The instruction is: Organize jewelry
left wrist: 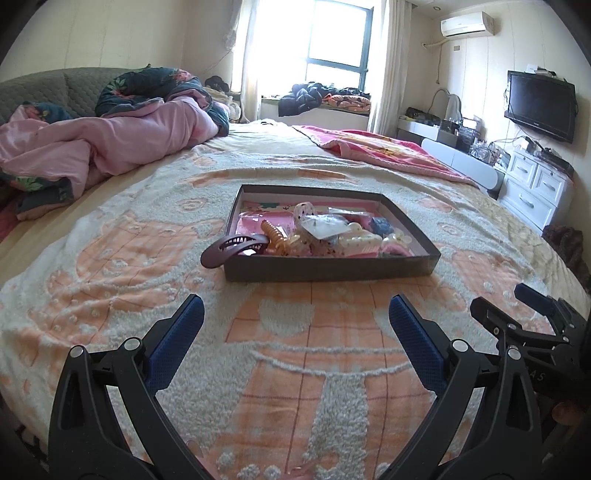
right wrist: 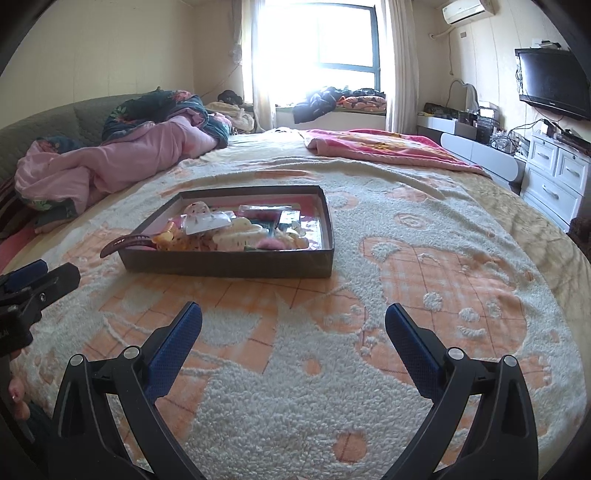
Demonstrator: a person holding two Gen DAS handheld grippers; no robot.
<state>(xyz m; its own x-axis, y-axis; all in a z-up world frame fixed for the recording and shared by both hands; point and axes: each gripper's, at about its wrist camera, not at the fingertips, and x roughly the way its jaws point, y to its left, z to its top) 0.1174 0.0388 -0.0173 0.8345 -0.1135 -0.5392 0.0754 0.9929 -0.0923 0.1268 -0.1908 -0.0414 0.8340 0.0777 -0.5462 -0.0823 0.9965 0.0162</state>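
Your left hand-held gripper [left wrist: 296, 314] stands wide open, its blue-padded fingers [left wrist: 413, 339] spread far apart with nothing between them, hovering over the fluffy cream and orange patterned blanket [left wrist: 288, 369] that covers the bed. Your right hand-held gripper [right wrist: 293, 321] is spread just as wide and holds nothing either; it hovers over the same blanket, just beside the left one.

Ahead of both, near but not touching, the shallow dark grey cardboard box [left wrist: 328, 267] sits flat on the blanket. It holds a jumbled pile of hair clips and small packets: an amber plastic claw clip [left wrist: 275, 234], a cream toothed claw clip [left wrist: 360, 243], a clear plastic packet [left wrist: 321, 225]. A long maroon plastic hair clip [left wrist: 234, 249] lies across the box's near left corner, one end sticking out over the rim.

Farther off, a crumpled pink quilt [left wrist: 110, 144] lies at the left of the bed and a pink printed blanket [left wrist: 384, 147] at the right. Beyond stand a bright window [left wrist: 334, 37], a white wall air conditioner [left wrist: 467, 24], a black wall-mounted television [left wrist: 541, 105] and white drawers [left wrist: 532, 188].
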